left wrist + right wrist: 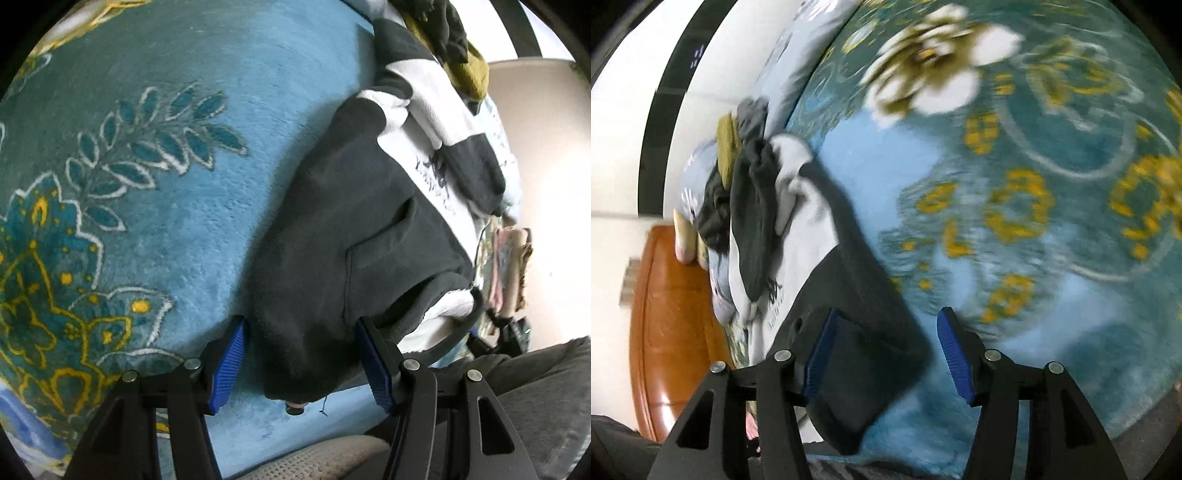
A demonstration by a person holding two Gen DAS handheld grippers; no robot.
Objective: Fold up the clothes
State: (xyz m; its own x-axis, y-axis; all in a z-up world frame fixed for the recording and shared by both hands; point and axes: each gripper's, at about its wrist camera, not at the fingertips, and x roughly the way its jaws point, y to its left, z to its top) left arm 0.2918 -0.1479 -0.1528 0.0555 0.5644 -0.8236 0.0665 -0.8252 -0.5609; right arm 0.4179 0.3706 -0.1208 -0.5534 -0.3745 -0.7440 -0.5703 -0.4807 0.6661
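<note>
A dark grey and white hoodie lies on a blue patterned blanket. Its grey hem with a pocket slit lies between the blue pads of my left gripper, whose jaws stand wide open around the cloth. In the right wrist view the same hoodie runs from lower centre to upper left. A grey corner of it lies between the open jaws of my right gripper, nearer the left pad. This view is blurred.
More clothes, dark grey and olive, are piled past the hoodie; they also show in the right wrist view. A wooden headboard and a white wall stand at the left. The person's grey trousers are at lower right.
</note>
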